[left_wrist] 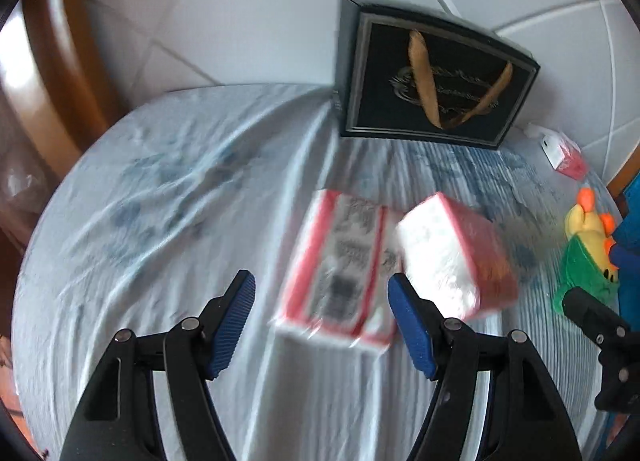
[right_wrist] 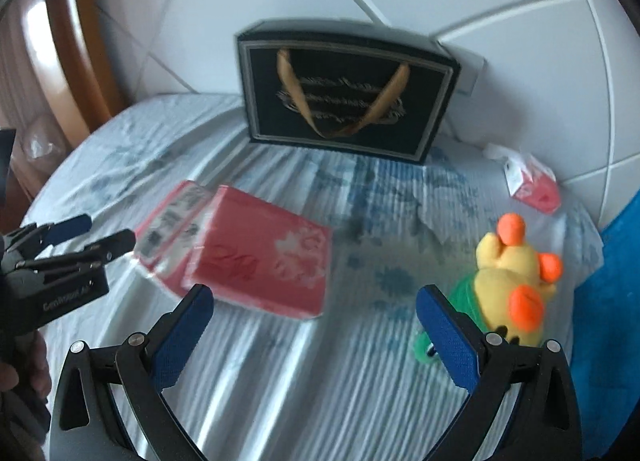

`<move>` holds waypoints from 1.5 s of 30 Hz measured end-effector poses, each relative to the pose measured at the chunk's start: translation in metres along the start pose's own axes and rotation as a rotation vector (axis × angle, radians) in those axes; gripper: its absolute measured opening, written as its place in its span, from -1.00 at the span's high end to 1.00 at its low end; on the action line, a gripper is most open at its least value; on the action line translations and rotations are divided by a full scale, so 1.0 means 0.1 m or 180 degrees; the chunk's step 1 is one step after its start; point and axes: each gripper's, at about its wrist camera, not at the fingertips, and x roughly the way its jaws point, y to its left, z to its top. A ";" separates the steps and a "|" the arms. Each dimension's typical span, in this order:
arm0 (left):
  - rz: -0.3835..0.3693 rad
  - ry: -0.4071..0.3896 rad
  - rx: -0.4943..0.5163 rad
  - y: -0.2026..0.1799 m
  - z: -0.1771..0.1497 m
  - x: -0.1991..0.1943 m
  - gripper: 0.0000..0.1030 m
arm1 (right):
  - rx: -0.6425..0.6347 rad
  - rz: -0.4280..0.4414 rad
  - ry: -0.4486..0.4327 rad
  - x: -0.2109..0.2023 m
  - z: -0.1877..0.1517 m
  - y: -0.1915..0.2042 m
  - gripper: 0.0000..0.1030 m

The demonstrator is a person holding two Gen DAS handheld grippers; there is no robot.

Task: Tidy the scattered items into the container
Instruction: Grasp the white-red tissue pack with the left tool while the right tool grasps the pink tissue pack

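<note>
A round table (right_wrist: 280,381) under a pale, blue-patterned cloth stands against white wall tiles, with a black gift bag (right_wrist: 344,97) with gold handles upright at twelve o'clock. Two red-and-white boxes (right_wrist: 240,257) lie touching near the centre, a yellow plush toy (right_wrist: 516,281) sits at three o'clock, and a small red-and-white carton (right_wrist: 532,183) lies at about two. The left gripper (left_wrist: 320,301) and right gripper (right_wrist: 316,301) hang above the cloth, fingers apart, holding nothing.
</note>
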 end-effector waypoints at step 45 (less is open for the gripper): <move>0.0240 0.0251 0.0346 -0.17 -0.07 0.69 -0.96 | 0.0646 0.0109 0.0423 0.84 -0.12 -0.26 -1.00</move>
